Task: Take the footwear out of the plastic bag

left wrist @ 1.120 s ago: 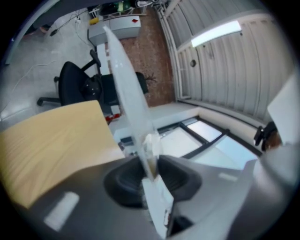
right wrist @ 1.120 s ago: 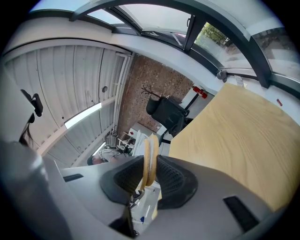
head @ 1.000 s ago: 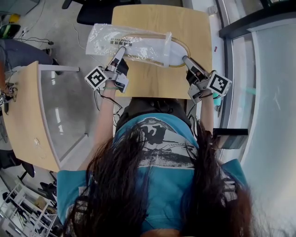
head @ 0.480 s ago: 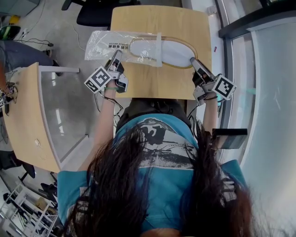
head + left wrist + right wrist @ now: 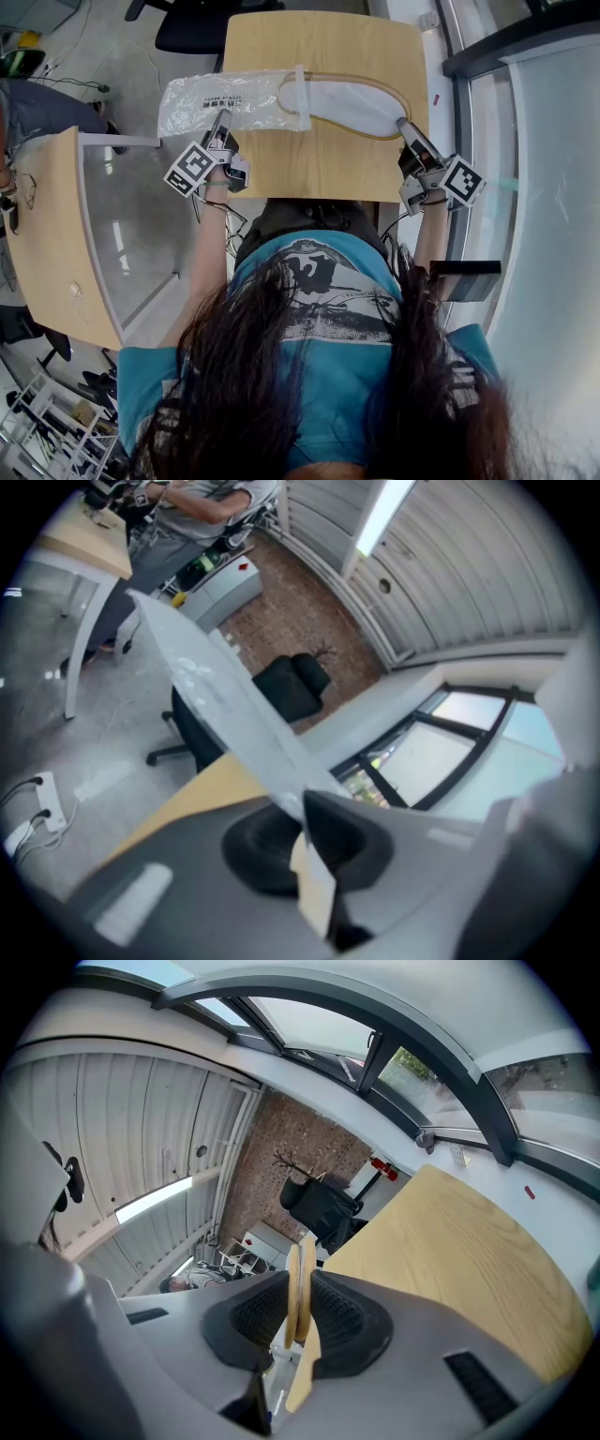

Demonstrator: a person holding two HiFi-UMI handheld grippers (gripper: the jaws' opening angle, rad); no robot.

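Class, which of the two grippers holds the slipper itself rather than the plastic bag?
The right gripper: its jaws, which have just been closing further, pinch the tan-edged end of the slipper; the left gripper is shut on the clear plastic bag.

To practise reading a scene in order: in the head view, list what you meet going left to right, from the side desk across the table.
From the left: curved side desk → plastic bag → slipper → right gripper, whose jaws have just been closing further on the slipper's right end.
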